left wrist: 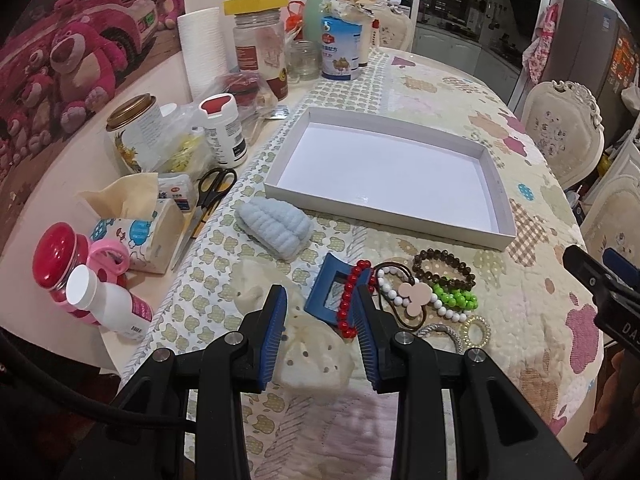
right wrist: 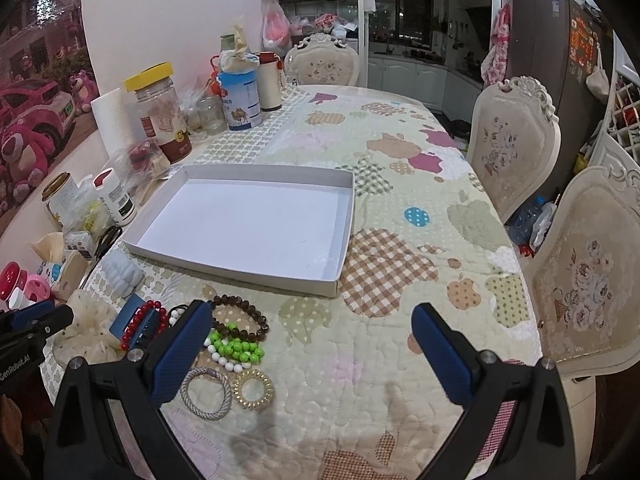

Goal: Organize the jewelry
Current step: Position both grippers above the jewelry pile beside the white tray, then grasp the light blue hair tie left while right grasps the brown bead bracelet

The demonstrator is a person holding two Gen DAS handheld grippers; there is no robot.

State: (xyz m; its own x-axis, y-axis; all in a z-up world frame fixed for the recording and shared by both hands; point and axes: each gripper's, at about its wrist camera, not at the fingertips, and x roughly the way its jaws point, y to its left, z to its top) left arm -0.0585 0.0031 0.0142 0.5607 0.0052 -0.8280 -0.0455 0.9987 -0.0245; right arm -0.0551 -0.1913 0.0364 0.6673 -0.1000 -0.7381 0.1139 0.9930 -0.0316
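Left wrist: red bead bracelet (left wrist: 349,301) betw. open left tool (left wrist: 322,300) fingers.

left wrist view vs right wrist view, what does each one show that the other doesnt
Only the left wrist view shows the pink Mickey-shaped charm and the white bottle with a pink label; the right wrist view's own finger covers where the charm would be. Only the right wrist view shows the nearest chair at the table's right edge. Both show the empty white tray, red bead bracelet and green bead bracelet.

Dim warm indoor light, soft shadows, heavy fisheye bending, dark vignetted corners.
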